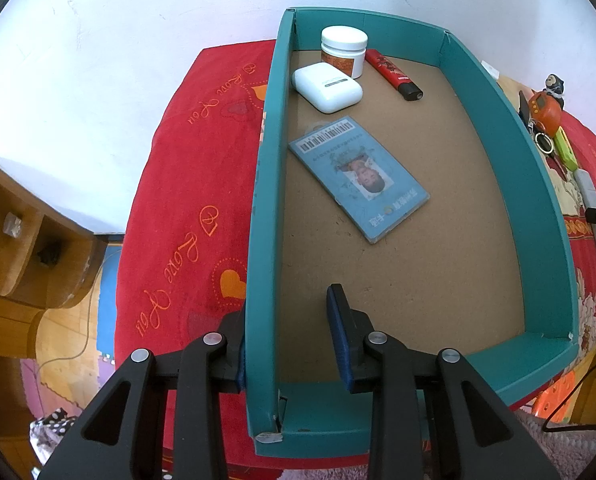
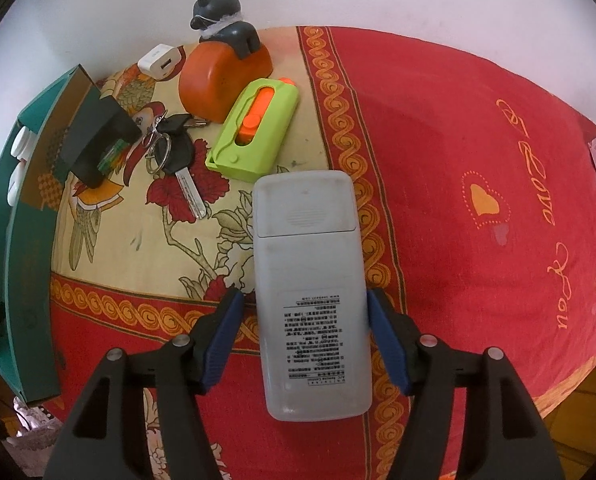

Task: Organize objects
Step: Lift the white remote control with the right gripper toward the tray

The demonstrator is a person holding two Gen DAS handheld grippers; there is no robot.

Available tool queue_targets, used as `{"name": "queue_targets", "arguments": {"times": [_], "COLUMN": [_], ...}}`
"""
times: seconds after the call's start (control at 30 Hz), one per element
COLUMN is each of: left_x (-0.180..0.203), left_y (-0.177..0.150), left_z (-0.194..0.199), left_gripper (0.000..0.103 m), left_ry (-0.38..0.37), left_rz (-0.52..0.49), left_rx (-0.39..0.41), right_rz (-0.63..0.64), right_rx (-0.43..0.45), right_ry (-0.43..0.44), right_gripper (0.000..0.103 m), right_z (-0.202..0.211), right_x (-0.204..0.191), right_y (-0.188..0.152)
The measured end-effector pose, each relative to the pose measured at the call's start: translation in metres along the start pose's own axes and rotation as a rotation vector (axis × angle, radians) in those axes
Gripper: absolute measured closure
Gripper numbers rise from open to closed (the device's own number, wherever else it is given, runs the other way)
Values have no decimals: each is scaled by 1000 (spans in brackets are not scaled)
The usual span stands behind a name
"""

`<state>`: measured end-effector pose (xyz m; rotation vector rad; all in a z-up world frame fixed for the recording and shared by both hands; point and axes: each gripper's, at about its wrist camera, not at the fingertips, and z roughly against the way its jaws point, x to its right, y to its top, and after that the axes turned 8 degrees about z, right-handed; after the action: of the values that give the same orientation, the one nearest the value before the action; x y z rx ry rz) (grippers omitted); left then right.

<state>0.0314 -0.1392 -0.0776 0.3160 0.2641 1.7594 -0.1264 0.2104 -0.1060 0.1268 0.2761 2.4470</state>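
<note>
Grey remote [image 2: 310,280]: it lies back-up on the red cloth [image 2: 478,152] of the tabletop, between the jaws of your right gripper [image 2: 304,296].
Right jaws: released. A sliver of cloth shows between the left pad and the remote's edge, and the right pad sits just beside the other edge.
Remote's axis: its long axis runs straight away from you, in line with the jaws. The printed label is at the near end and the battery cover at the far end.
Beyond the remote: a green cutter [image 2: 254,132] with an orange slider lies tilted just past its far end. The keys [image 2: 174,152] are left of that. The orange gadget [image 2: 222,76] with a dark figurine sits behind, and the white charger [image 2: 160,60] is furthest back.
Left side: the teal box [image 2: 14,240] stands well apart from the remote, with a black object [image 2: 98,140] close to its wall.
Left gripper [image 1: 286,308]: your jaws are clenched narrow astride the box's left wall, with the outer pad against it. You cannot tell whether the inner pad presses.
Inside the box, near to far: blue card [image 1: 358,176], white case [image 1: 326,86], red marker [image 1: 394,74], white jar [image 1: 344,54] in the far left corner.
</note>
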Motion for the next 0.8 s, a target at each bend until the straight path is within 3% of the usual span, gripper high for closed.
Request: {"name": "queue_targets", "arguments": {"times": [0.1,0.23,0.8], "left_x": [0,0,6], "left_y": [0,0,4], "left_z": [0,1,-3], "left_gripper": [71,71,71], "left_ry": [-3,-3,1], "left_rz": [13,12,4], "left_rx": [0,0,3], "right_rz": [-5,-24,-85], "right_rx": [-1,10,66], "right_ry": [-4,-10,7], "right_gripper": [40,48,49], "right_z": [-1,3,32], "right_x": [2,3,-2], "right_y": [-2,-4,-30]}}
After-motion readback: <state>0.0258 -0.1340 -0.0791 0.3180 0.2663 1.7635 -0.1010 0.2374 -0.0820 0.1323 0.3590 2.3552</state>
